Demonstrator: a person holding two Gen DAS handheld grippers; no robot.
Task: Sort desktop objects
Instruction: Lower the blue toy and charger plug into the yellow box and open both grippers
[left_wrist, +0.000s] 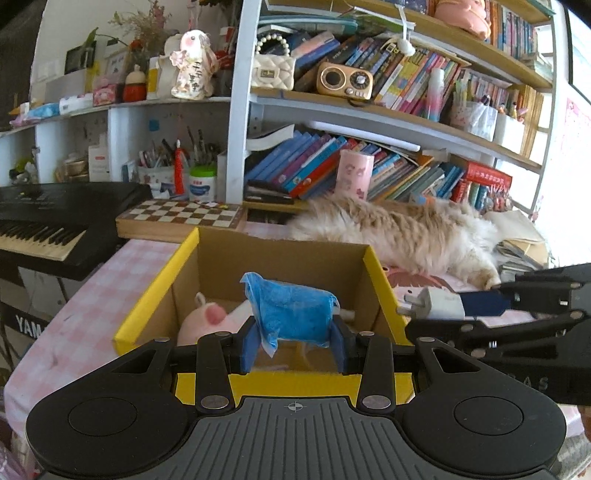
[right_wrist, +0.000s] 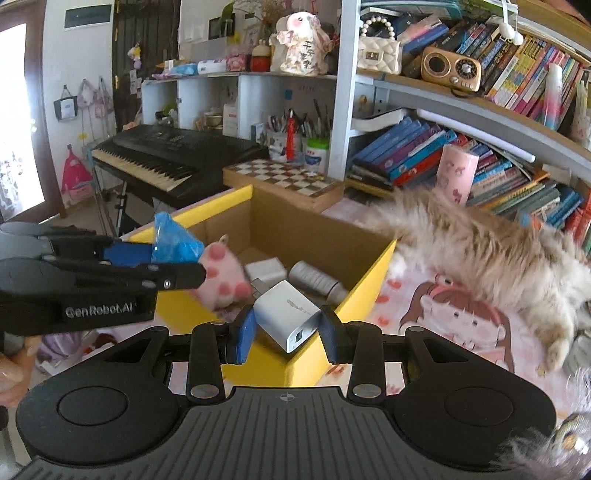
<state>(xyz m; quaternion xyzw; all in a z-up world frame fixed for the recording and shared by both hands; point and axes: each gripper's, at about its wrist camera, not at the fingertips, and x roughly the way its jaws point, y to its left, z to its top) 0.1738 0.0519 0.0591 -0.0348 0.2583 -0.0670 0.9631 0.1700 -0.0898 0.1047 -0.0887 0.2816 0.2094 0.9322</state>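
My left gripper (left_wrist: 293, 341) is shut on a blue plastic packet (left_wrist: 291, 314) and holds it over the near edge of a yellow-rimmed cardboard box (left_wrist: 155, 291). My right gripper (right_wrist: 286, 334) is shut on a white charger plug (right_wrist: 286, 314) above the box's near corner (right_wrist: 306, 358). In the left wrist view the right gripper (left_wrist: 454, 304) comes in from the right with the plug (left_wrist: 432, 304). In the right wrist view the left gripper (right_wrist: 173, 258) holds the packet (right_wrist: 173, 245). Inside the box lie a pink spotted plush (right_wrist: 221, 275), a white block (right_wrist: 267, 269) and a grey bottle (right_wrist: 316, 282).
A fluffy cat (left_wrist: 399, 230) lies on the pink checked tabletop (left_wrist: 85, 314) right of the box; it also shows in the right wrist view (right_wrist: 480, 243). A chessboard (left_wrist: 181, 218) and a keyboard piano (left_wrist: 55, 221) stand behind and left. Bookshelves (left_wrist: 369, 110) fill the back.
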